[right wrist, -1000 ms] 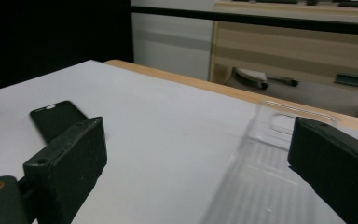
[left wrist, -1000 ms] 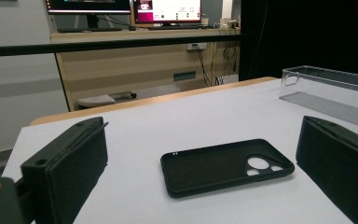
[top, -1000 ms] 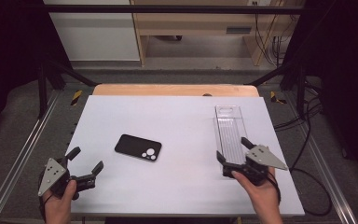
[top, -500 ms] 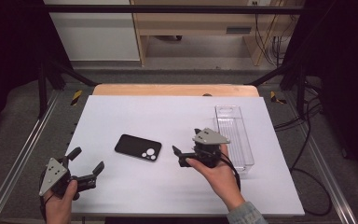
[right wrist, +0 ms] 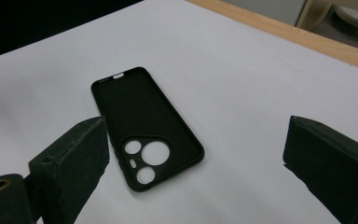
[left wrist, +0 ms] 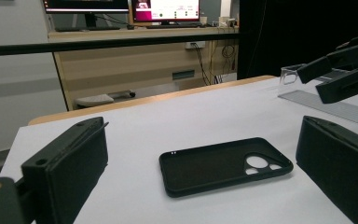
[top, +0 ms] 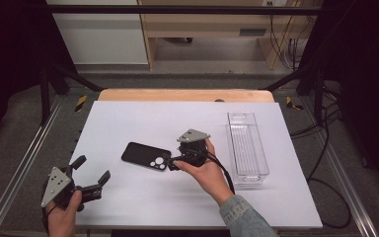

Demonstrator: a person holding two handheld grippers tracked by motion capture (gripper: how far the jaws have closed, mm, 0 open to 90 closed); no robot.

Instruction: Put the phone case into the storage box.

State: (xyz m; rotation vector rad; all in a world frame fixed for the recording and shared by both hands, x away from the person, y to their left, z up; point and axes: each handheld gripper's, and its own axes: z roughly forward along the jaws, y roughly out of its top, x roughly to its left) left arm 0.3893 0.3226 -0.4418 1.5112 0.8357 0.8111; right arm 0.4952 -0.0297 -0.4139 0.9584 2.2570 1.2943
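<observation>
Right gripper view: black phone case (right wrist: 144, 126) flat between the wide-spread right claw (right wrist: 196, 163) jaws, nearer the left one.

A clear plastic box (top: 247, 144) sits on the right side of the white table (top: 143, 121). It is long and thin, with its open top facing up. The far edge of the table is bare wood (top: 182, 95). Behind the table stands a light wooden desk (left wrist: 135, 63) with two screens (left wrist: 165, 8) on it. Black cables (top: 325, 143) lie on the grey floor (top: 24, 143) to the right of the table. A black bar (top: 168, 9) runs across the top. A metal rail (top: 17, 173) runs along the left side.
</observation>
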